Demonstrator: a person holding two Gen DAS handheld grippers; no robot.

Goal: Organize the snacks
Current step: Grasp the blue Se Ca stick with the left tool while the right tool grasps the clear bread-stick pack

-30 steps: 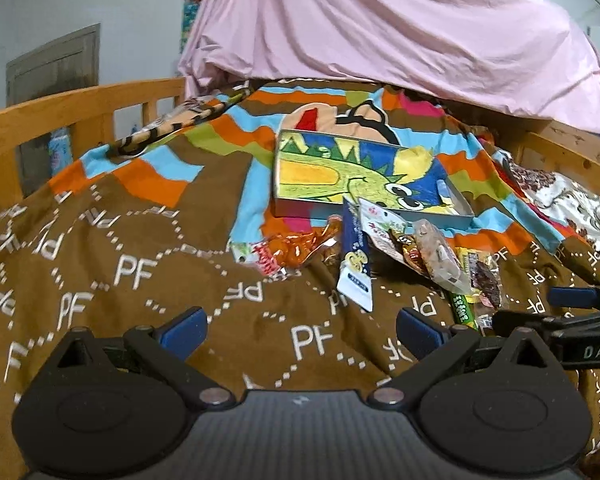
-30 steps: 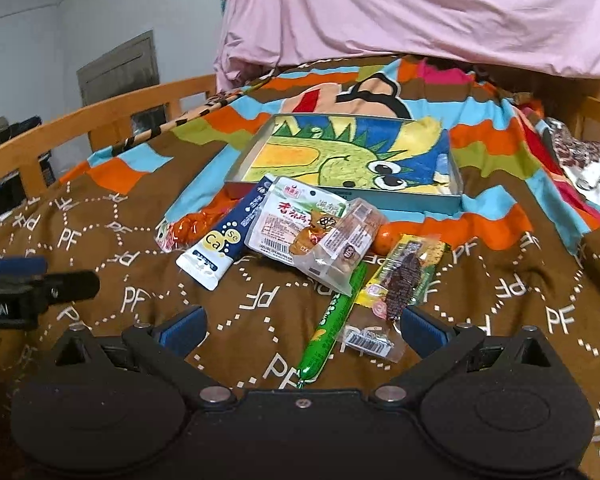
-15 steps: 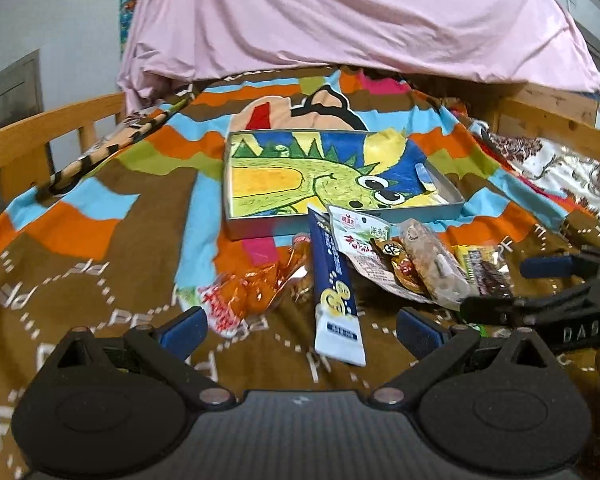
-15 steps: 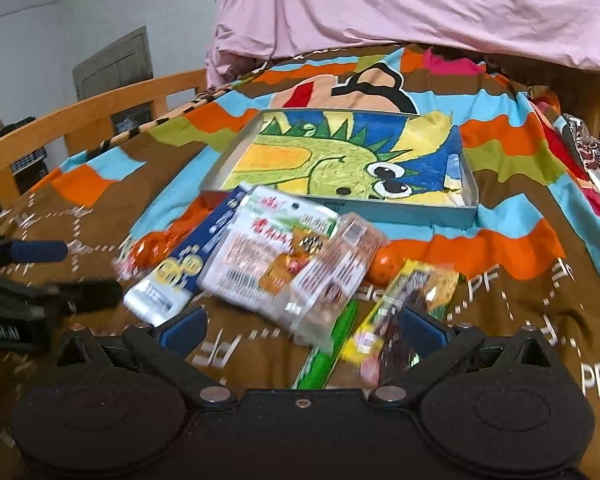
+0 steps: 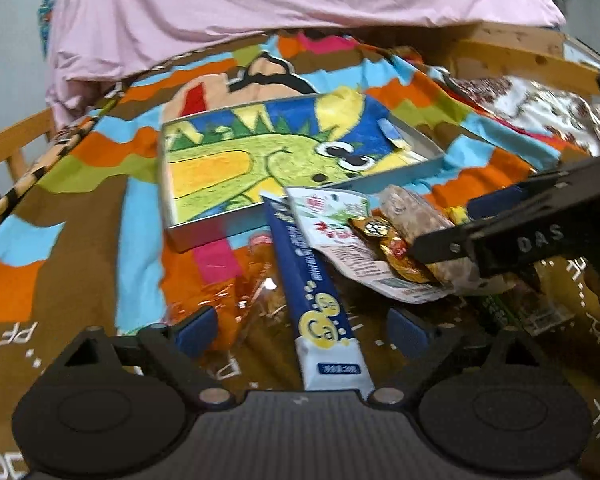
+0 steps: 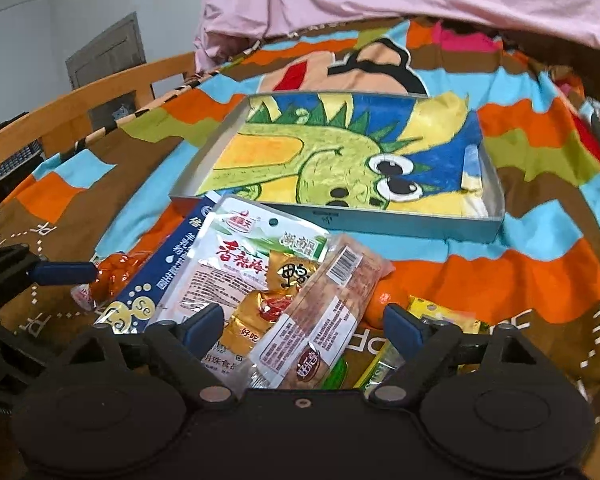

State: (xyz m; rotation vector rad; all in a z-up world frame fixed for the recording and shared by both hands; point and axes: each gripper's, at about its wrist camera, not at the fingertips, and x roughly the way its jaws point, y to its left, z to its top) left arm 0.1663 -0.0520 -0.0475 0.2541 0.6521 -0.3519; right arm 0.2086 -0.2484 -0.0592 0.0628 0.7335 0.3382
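My left gripper [image 5: 302, 326] has its jaws spread wide with nothing held; the blue packet [image 5: 320, 300] lies on the blanket [image 5: 80, 248] between its fingertips, pointing back toward the tray [image 5: 204, 236]. Only this view shows the orange bag [image 5: 236, 300] spreading under the left finger, and my right gripper [image 5: 460, 228] coming in from the side, its fingers over the snack pile.

From the right wrist, my right gripper [image 6: 304, 322] is also wide open and gripping nothing. Between its fingers lie the clear pack [image 6: 324, 316], the gold packet [image 6: 260, 308] and the white pouch [image 6: 240, 256], overlapping one another. Here I can read the barcode on the clear pack, blurred in the other view, and see a yellow packet [image 6: 440, 316] and a green stick [image 6: 338, 372] by the right finger. The tray sits just behind the pile, holding only its dinosaur picture [image 6: 332, 152]. The left gripper shows at the left edge beside the orange bag.
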